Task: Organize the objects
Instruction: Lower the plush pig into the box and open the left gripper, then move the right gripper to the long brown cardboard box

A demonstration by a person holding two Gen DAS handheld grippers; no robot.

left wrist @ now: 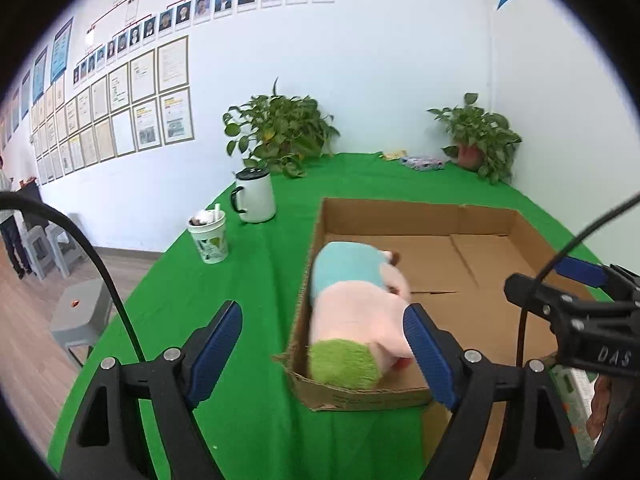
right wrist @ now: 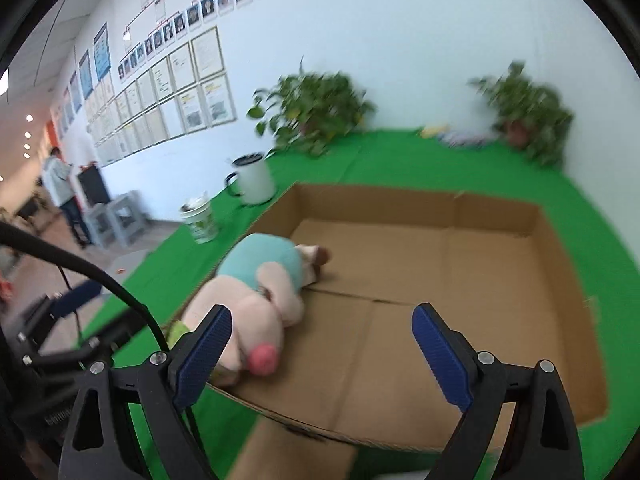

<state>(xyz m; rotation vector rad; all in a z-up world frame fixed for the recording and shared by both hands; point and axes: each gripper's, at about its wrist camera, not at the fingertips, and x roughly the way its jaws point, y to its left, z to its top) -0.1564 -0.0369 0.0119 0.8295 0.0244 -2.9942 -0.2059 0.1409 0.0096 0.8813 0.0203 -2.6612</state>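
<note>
L gripper (left wrist: 322, 350) & R gripper (right wrist: 322, 344) both open, empty; plush toy (left wrist: 356, 316) in cardboard box (left wrist: 472, 220) just ahead of L's fingertips.

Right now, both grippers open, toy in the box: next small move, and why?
Probably swing the left hand-held gripper toward the paper cup on the green cloth. The plush toy already lies inside the cardboard box, nothing is gripped, and the cup still stands outside.
</note>
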